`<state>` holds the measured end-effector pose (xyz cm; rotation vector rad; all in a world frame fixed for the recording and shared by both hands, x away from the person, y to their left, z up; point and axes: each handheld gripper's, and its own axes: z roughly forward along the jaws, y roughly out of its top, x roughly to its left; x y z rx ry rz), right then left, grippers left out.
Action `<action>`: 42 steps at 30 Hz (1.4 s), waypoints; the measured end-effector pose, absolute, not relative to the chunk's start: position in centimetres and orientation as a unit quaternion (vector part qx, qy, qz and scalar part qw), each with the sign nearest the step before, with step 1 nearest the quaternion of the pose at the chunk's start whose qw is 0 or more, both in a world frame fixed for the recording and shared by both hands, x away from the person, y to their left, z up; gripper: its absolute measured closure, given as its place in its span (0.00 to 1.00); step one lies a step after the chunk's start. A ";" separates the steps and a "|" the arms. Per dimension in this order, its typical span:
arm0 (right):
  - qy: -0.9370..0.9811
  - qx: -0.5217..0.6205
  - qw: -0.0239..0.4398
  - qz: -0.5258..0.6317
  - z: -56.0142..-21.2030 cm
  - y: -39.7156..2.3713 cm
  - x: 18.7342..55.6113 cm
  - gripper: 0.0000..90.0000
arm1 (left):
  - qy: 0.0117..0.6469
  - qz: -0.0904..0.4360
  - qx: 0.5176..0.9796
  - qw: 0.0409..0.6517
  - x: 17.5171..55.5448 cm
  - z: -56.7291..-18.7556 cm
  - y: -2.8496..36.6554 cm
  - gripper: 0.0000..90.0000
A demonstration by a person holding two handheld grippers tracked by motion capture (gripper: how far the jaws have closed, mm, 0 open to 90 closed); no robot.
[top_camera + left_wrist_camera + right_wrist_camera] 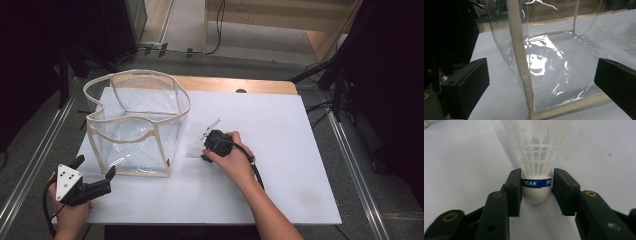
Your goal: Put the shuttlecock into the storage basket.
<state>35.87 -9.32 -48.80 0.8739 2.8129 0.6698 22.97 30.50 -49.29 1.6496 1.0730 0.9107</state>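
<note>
Shuttlecock (536,157) on the white table (280,150), just right of the clear bag (137,122), pinched at its blue-banded cork base by the right gripper (536,191), probably for a firm lift. Left gripper (541,82) spread wide, straddling the bag's near corner seam, likely to steady it.

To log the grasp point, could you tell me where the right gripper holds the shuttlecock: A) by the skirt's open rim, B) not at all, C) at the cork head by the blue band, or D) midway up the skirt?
C: in the right gripper view the right gripper has its jaws pressed on either side of the shuttlecock at the blue band above its rounded white head.
</note>
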 end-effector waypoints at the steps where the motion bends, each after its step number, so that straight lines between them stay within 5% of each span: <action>1: 0.929 0.291 0.060 0.223 -48.8 -9.4 35.9 0.68 | 0.436 0.373 0.672 0.467 22.9 -49.3 30.5 0.00; 42: 0.903 0.315 0.038 0.289 -45.5 -12.4 36.5 0.69 | 0.437 0.372 0.672 0.469 23.0 -49.3 30.5 0.00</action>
